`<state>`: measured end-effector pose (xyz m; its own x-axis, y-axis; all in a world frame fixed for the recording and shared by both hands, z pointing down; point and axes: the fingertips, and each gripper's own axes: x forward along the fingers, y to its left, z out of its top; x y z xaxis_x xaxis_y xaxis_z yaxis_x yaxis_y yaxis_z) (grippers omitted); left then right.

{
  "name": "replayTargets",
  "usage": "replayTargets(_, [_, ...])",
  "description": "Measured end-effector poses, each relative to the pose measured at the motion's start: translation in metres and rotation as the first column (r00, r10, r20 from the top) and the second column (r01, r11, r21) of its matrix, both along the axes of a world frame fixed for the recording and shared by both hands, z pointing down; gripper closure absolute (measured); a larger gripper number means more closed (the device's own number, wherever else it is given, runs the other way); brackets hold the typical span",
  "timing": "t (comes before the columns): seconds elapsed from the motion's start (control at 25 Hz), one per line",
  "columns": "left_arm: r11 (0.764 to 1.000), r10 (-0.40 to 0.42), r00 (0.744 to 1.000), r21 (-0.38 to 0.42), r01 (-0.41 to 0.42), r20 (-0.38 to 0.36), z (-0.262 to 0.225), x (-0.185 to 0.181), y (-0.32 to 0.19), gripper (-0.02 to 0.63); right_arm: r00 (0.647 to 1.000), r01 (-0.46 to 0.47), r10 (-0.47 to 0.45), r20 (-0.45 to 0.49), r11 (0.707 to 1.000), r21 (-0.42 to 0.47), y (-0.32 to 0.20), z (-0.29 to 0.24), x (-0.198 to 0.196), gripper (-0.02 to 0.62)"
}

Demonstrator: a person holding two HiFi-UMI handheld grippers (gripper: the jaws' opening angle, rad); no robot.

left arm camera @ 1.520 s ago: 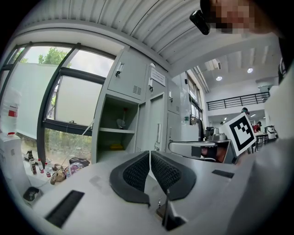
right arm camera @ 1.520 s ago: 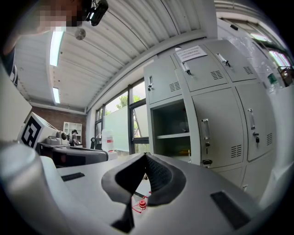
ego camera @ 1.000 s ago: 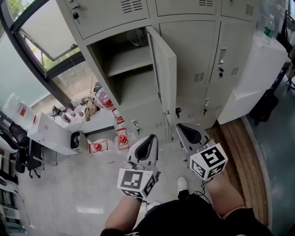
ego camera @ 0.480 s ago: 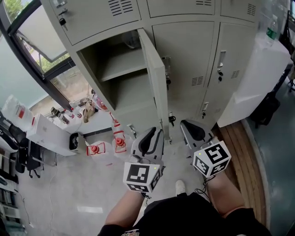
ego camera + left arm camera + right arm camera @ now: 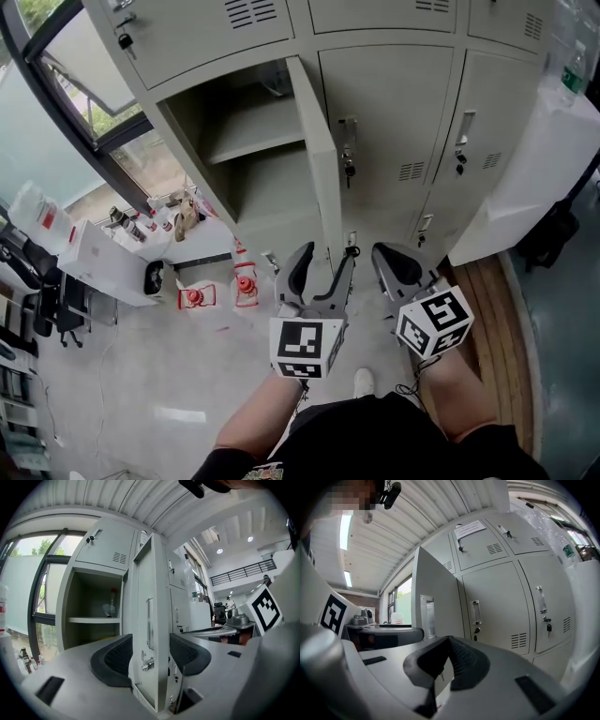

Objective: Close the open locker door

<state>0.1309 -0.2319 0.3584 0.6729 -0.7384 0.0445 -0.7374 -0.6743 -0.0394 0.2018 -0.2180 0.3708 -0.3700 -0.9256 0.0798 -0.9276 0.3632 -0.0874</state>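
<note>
The job is not done yet. Out ahead of the left tool [image 5: 319, 270] and off to its left, the grey metal locker box with one shelf [image 5: 246, 141] stands wide open. A clear bottle with a red cap [image 5: 110, 605] sits at the back of it. The pale grey metal locker door [image 5: 322, 159] sticks straight out from the locker, with its thin edge toward the person. It has to swing round to the left until it lies flat on the locker front. So I think nearly the whole job is left.

The left tool is held low in front of the person's body. It points forward at the bottom part of the door. Its jaws are opening. In the left gripper view the door's thin edge shows right in the gap between the two dark pads [image 5: 115, 658]. A small metal latch [image 5: 146, 662] sits on the door's left face. The pads do not press on the door, so this tool holds nothing.

The right tool [image 5: 398, 269] is just beside the left one, at about the same height. Its jaws are closed together with nothing between them. The door is ahead of it and a little to its left. Straight ahead and to its right are the closed grey lockers [image 5: 394, 112]. Both of the person's bare arms [image 5: 455, 389] are bent and reach forward from the body, with the marker cubes facing up.
</note>
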Motion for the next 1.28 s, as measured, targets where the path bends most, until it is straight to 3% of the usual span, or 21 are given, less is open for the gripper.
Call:
replayTargets(0.52, [0.997,-0.066,0.998,0.043,0.066,-0.006,-0.013,0.010,-0.013,0.388,0.999,0.045,-0.045,0.007,0.999,-0.008,-0.012,0.003,0.010,0.543])
replayTargets(0.6, [0.995,-0.084,0.996,0.043,0.084,-0.011,-0.013,0.008,-0.013,0.430,0.998,0.056,-0.056,0.005,0.998,-0.006,-0.013,0.003,0.010,0.543])
replayTargets(0.68, [0.992,-0.116,0.993,0.042,0.116,-0.014,-0.013,0.003,-0.013,0.487,0.998,0.066,-0.066,0.003,0.998,-0.004,-0.014,0.002,0.009,0.543])
replayTargets(0.8, [0.986,-0.164,0.986,0.032,0.164,-0.020,-0.012,-0.008,-0.017,0.506,0.996,0.084,-0.084,0.001,0.996,0.001,-0.016,-0.001,0.007,0.543])
replayTargets(1.28, [0.970,-0.243,0.969,-0.002,0.243,-0.036,-0.011,-0.045,-0.030,0.515,0.981,0.193,-0.193,-0.021,0.981,0.013,-0.027,-0.009,-0.027,0.543])
